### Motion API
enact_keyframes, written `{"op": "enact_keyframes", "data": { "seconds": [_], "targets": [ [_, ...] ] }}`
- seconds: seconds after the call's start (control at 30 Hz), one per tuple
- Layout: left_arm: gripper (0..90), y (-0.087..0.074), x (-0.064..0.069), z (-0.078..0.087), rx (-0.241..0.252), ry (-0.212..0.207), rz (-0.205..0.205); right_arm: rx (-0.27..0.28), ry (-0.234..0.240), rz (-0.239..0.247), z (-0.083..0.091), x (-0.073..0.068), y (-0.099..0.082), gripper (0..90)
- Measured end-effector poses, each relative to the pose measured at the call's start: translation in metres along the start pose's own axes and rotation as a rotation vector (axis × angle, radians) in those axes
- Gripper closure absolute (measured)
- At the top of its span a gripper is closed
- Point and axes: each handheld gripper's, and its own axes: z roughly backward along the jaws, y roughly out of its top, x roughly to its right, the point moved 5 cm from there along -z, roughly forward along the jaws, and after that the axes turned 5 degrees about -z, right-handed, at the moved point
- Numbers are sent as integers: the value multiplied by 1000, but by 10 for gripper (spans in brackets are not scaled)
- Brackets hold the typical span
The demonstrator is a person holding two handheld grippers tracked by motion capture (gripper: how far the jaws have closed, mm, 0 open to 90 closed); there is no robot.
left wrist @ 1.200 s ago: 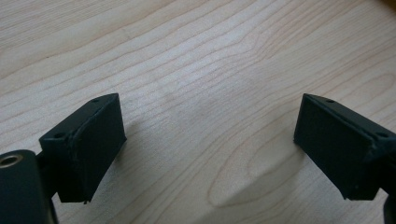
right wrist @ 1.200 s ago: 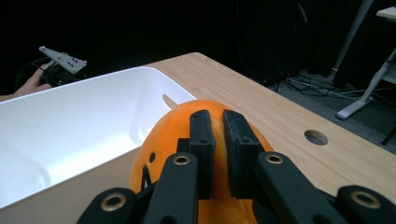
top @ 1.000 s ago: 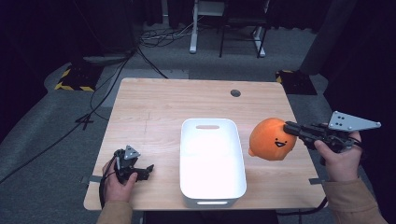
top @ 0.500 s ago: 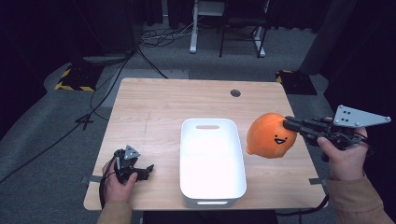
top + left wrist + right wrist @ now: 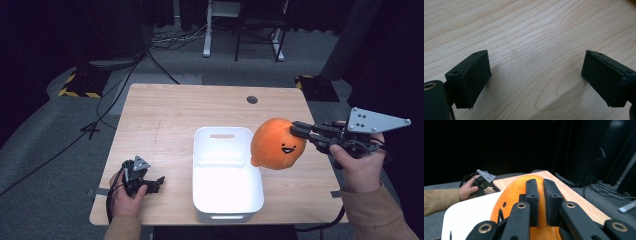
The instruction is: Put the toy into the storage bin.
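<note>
An orange round plush toy [image 5: 274, 143] with a small black face hangs in the air at the right rim of the white bin [image 5: 226, 205]. My right gripper [image 5: 296, 128] is shut on a pinch of its fabric and reaches in level from the right. In the right gripper view the two black jaws stand nearly together on top of the orange plush [image 5: 511, 192]. My left gripper [image 5: 156, 181] rests on the wooden table [image 5: 165, 112] at the front left. Its jaws stand wide apart over bare wood in the left gripper view, with nothing between them.
The white bin is in the middle of the table near its front edge. A dark round grommet [image 5: 252, 99] sits near the table's far edge. Cables [image 5: 125, 85] and a desk's legs [image 5: 240, 40] lie on the floor beyond the table.
My right gripper has lifted the plush and carried it left, from the table surface right of the bin to above the bin's right rim. The left hand has stayed in place.
</note>
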Motion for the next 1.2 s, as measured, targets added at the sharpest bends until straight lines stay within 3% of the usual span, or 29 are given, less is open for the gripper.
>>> {"op": "enact_keyframes", "data": {
  "seconds": [0.67,1.2],
  "targets": [
    [91,0,0,0,0,0,0,10,133,37,-39,-41,12,833],
    [91,0,0,0,1,0,2,-33,217,39,-65,-70,-1,833]
  ]
}}
